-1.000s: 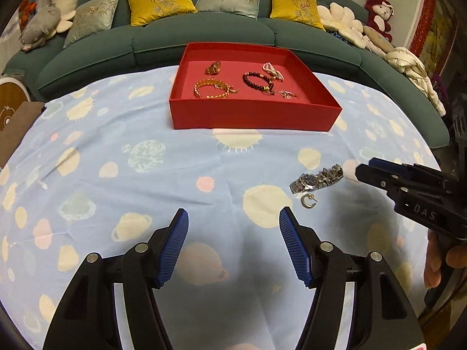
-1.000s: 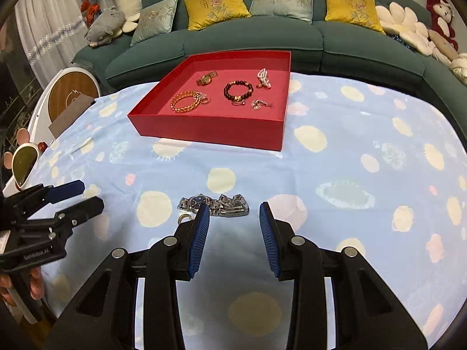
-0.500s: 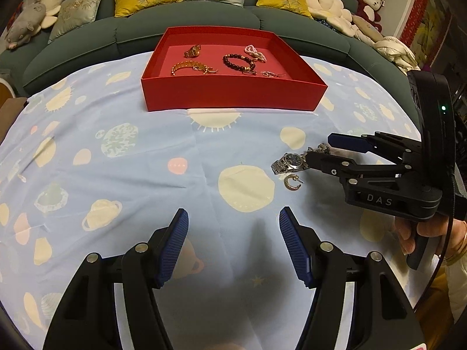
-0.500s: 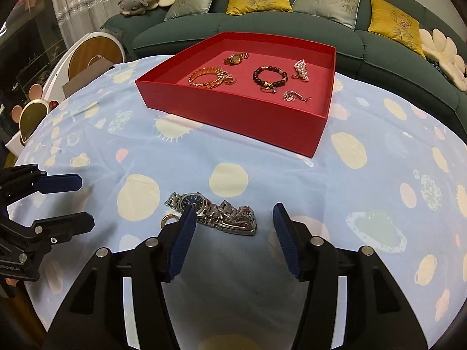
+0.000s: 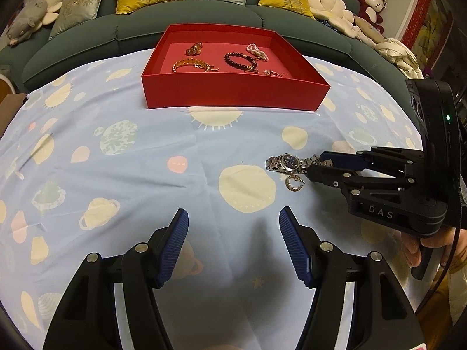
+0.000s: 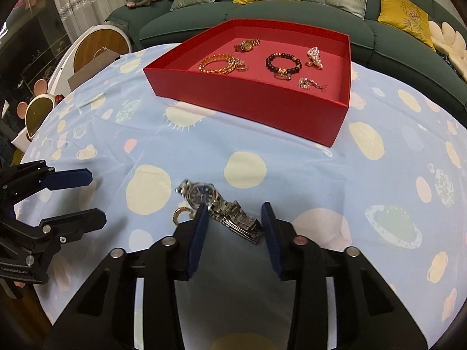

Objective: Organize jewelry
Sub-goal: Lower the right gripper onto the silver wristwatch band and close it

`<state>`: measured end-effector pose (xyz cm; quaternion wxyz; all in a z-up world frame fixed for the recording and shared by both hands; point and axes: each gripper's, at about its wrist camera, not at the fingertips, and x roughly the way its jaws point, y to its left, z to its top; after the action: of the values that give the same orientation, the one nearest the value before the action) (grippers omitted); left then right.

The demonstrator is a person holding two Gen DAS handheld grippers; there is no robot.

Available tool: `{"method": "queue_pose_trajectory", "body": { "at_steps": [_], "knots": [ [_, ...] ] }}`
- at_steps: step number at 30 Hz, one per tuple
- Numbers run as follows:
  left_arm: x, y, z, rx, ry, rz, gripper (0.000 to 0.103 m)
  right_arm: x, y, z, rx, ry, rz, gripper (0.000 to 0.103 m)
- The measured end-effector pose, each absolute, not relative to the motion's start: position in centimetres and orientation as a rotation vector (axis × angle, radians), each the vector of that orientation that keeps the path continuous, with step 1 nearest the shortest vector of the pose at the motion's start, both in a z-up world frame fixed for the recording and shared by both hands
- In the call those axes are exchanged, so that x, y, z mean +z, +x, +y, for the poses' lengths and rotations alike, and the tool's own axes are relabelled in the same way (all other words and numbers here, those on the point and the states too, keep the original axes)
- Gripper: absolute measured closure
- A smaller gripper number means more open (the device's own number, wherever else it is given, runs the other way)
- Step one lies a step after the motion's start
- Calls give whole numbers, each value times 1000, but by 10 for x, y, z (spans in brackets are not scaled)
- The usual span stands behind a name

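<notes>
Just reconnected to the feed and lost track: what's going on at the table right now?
A person is sorting jewelry into the red box, which already holds several bracelets and small pieces. The right gripper is down over the silver watch on the blue tablecloth; its jaws have just been closing with the watch band between them, though the far pad does not look seated yet. A small hoop earring lies beside the watch. The left gripper hangs open over bare cloth, holding nothing.

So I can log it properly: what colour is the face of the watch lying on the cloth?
Dark blue, on the silver watch; right wrist view shows it best.
</notes>
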<state>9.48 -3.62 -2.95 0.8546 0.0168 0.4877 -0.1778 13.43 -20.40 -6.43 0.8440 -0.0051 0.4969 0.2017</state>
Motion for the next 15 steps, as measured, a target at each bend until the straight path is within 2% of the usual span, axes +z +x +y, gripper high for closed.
{"method": "queue_pose_trajectory", "body": {
  "at_steps": [5, 15],
  "knots": [
    [-30, 96, -39, -366, 39, 1021, 40, -63, 119, -201, 419, -38, 1083, 82],
    [-35, 97, -45, -357, 58, 1027, 40, -62, 114, -197, 396, -8, 1079, 79]
  ]
}}
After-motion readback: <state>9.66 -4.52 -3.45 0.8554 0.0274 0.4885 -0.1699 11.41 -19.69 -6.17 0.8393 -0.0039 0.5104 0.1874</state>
